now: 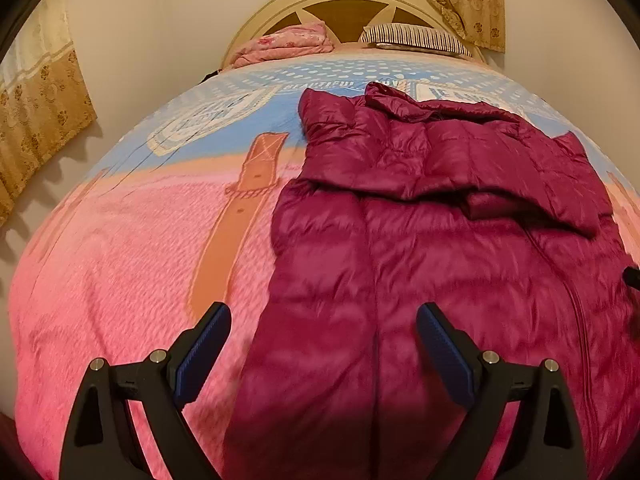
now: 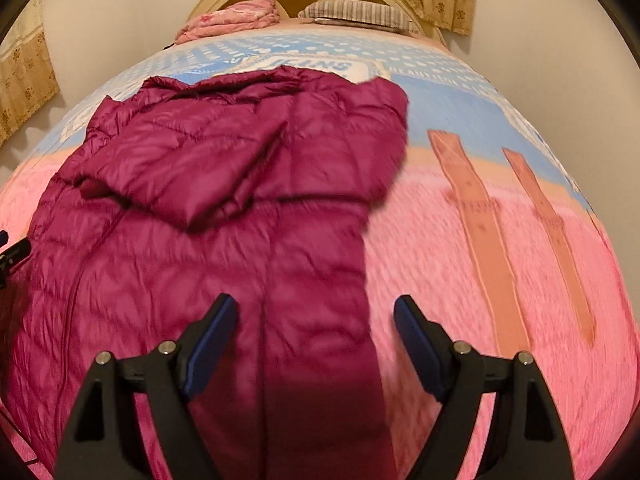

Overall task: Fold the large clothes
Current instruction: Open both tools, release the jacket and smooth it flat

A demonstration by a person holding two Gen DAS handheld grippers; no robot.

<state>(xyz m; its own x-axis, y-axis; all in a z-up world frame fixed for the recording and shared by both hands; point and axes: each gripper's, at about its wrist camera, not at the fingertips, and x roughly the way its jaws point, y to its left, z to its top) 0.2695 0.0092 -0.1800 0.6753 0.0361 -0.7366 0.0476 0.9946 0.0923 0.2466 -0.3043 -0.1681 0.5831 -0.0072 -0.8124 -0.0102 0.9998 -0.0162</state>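
Between the spread, empty jaws of the left gripper (image 1: 324, 334) and right gripper (image 2: 316, 326), low in each frame, lies the near end of the magenta down coat (image 1: 420, 248), stretching up-frame over the pink bed (image 1: 120, 280). It looks light, puffy and slippery (shiny shell), so I'd pinch both hem corners deeply.

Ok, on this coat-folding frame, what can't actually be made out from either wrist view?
- Coat hem: cut off by the bottom edge, both views.
- Sleeves: folded under the upper part, hidden.
- Left gripper: cut off at the right-wrist view's left edge.
- Blanket lettering: small, partly under the coat.
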